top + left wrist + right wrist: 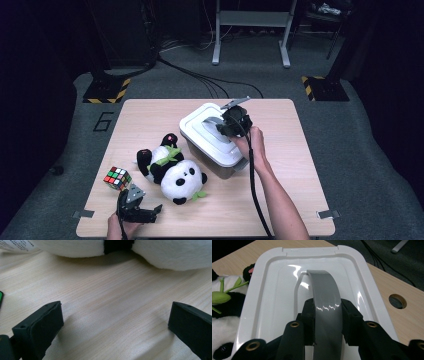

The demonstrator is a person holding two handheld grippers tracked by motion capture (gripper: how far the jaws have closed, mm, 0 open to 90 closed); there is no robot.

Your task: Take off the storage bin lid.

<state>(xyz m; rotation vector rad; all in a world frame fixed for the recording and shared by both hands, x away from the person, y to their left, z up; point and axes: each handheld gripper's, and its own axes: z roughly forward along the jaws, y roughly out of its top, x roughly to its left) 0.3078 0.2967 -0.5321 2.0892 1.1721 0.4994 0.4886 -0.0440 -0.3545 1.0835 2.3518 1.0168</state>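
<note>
A storage box with a white lid stands in the middle of the table. A grey handle strap arches over the lid. My right gripper is shut on that strap, its fingers pressing both sides. A plush panda lies on its back left of the box, with green leaves on its chest. My left gripper rests open near the table's front edge, just short of the panda's white fur, with bare wood between its fingers.
A colourful puzzle cube sits near the front left of the wooden table. A round hole is cut in the tabletop beside the box. Cables and a metal stand lie on the floor beyond.
</note>
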